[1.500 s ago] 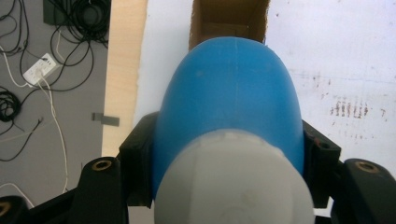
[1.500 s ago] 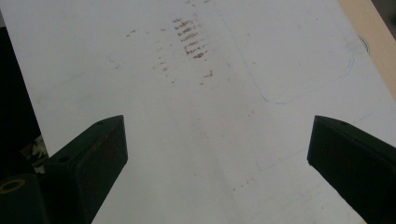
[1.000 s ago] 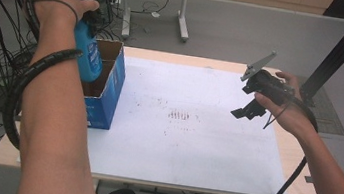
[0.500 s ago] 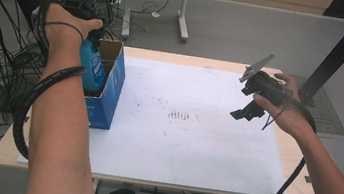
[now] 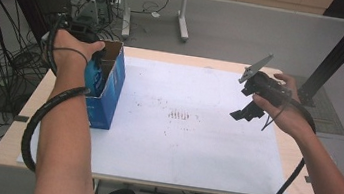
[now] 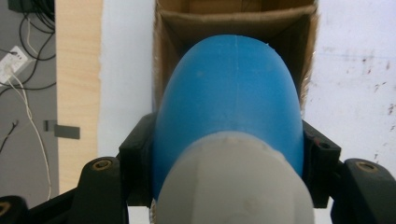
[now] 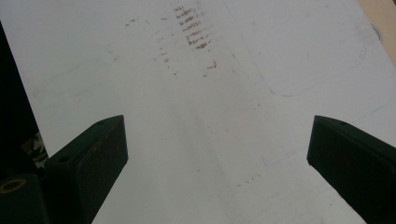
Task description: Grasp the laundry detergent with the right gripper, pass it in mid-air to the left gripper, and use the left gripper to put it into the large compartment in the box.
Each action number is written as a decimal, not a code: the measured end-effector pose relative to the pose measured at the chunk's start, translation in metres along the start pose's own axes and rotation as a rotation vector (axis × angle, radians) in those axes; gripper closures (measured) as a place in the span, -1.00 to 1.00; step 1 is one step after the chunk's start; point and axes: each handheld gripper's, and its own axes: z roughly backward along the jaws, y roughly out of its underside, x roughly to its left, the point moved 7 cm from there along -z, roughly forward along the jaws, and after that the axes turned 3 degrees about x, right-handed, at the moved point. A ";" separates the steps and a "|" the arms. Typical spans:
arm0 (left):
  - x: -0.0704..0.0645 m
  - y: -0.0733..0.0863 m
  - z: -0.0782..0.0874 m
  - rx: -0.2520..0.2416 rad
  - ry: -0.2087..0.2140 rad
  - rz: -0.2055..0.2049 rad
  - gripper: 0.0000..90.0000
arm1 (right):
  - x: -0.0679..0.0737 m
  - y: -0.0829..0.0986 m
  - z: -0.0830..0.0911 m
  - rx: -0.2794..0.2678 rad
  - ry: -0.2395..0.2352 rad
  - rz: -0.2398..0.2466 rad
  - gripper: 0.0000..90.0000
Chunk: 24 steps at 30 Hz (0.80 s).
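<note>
The left gripper [image 6: 226,154] holds a blue plastic bottle with a grey cap [image 6: 229,102], jaws pinching its body on both sides. The bottle hangs partly inside the open blue cardboard box [image 5: 112,76] at the desk's left edge. The right gripper [image 7: 217,140] hovers above the white stained desk sheet [image 5: 191,130], jaws spread wide, empty.
</note>
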 end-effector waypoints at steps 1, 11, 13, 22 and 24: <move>0.000 0.001 -0.004 0.003 0.003 -0.001 -0.18 | 0.000 0.000 0.000 0.002 -0.001 0.001 -0.88; -0.002 0.006 -0.032 0.016 0.008 0.000 -0.18 | 0.000 0.002 -0.004 0.011 -0.007 -0.002 -0.88; -0.002 0.007 -0.036 0.018 0.007 -0.002 -0.18 | 0.000 0.002 -0.005 0.007 -0.007 -0.003 -0.88; -0.002 0.008 -0.048 0.016 0.002 -0.004 -0.18 | -0.001 0.002 -0.007 0.012 -0.005 -0.005 -0.88; -0.002 0.008 -0.050 0.018 0.002 -0.007 -0.18 | -0.001 0.003 -0.007 0.012 -0.006 -0.011 -0.88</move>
